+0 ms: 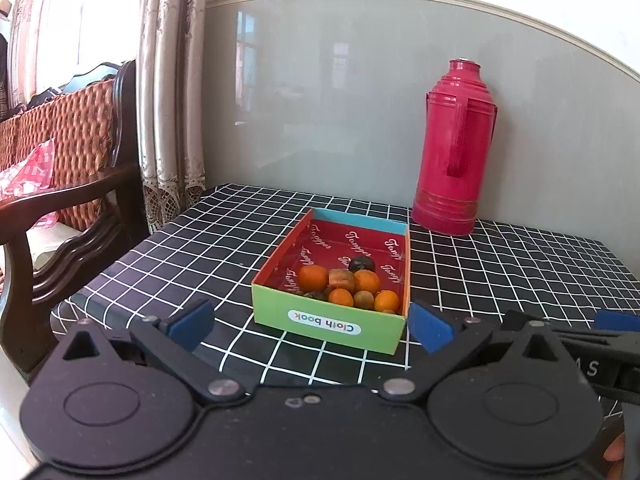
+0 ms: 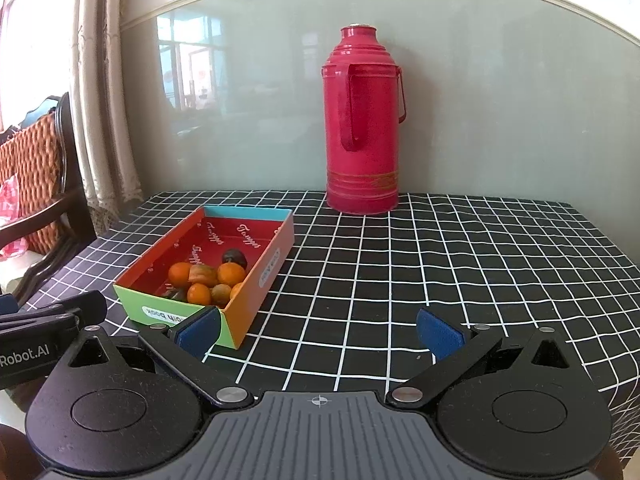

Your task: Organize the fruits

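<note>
left wrist view looks over the left gripper [image 1: 312,326], whose blue-padded fingers [image 1: 192,324] stand wide apart with nothing between them. just ahead of it, on a table under a black tablecloth with a white grid [image 1: 192,248], sits a shallow cardboard box [image 1: 332,326] with a green near wall marked "cloth book", an orange right wall, a blue far wall and a red lining. the fruits lie bunched in the near half of the box: several small oranges [image 1: 313,277], a dark round fruit [image 1: 361,265] behind them, a brownish one [image 1: 363,299] among them and a squarish brown piece [image 1: 341,279] in the middle. the far half of the box is bare lining. a tall red thermos flask [image 1: 456,148] stands upright behind and to the right of the box, near the grey wall panel. a wooden chair with a woven back [image 1: 68,136] and a curtain [image 1: 168,92] are to the left of the table.

right wrist view shows the right gripper [image 2: 320,334] also spread wide and holding nothing, low over the near part of the tablecloth [image 2: 440,264]. its left pad [image 2: 198,330] appears in front of the box's [image 2: 256,296] near right corner; whether it touches i cannot tell. the oranges [image 2: 179,274] show inside, and the flask [image 2: 362,120] stands beyond. part of the left gripper [image 2: 52,320] shows at the left edge.
</note>
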A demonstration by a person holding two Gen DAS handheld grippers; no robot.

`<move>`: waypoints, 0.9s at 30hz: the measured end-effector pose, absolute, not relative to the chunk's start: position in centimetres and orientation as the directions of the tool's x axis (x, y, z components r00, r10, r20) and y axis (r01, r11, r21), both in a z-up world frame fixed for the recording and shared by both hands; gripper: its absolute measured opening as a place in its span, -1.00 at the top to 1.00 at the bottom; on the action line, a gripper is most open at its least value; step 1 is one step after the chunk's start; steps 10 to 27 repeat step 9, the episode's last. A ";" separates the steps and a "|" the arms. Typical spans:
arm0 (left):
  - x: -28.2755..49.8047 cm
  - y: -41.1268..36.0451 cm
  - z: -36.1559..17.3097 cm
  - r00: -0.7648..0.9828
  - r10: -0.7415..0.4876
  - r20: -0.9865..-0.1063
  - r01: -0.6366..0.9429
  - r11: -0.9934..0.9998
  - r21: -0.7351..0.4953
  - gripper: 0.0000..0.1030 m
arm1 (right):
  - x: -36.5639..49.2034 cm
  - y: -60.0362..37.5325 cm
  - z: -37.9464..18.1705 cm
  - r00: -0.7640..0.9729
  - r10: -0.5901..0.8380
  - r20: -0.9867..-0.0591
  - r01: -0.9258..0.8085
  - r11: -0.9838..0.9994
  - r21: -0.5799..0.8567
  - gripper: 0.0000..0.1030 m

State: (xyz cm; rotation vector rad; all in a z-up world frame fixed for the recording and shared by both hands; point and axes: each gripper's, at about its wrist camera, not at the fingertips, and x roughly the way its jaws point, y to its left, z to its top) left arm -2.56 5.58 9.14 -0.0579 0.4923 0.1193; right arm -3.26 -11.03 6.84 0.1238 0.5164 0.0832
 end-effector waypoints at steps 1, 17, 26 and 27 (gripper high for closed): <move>-2.6 5.6 9.1 0.879 0.097 -0.467 -0.126 0.992 -0.030 -0.86 | -3.3 -11.0 6.9 0.867 0.111 -0.486 -0.048 0.989 0.140 -1.00; -2.5 4.6 9.5 0.893 0.097 -0.440 -0.111 0.994 -0.006 -0.78 | -3.3 -11.3 7.0 0.873 0.097 -0.478 -0.028 0.989 0.148 -1.00; -2.5 4.6 9.5 0.893 0.097 -0.440 -0.111 0.994 -0.006 -0.78 | -3.3 -11.3 7.0 0.873 0.097 -0.478 -0.028 0.989 0.148 -1.00; -2.5 4.6 9.5 0.893 0.097 -0.440 -0.111 0.994 -0.006 -0.78 | -3.3 -11.3 7.0 0.873 0.097 -0.478 -0.028 0.989 0.148 -1.00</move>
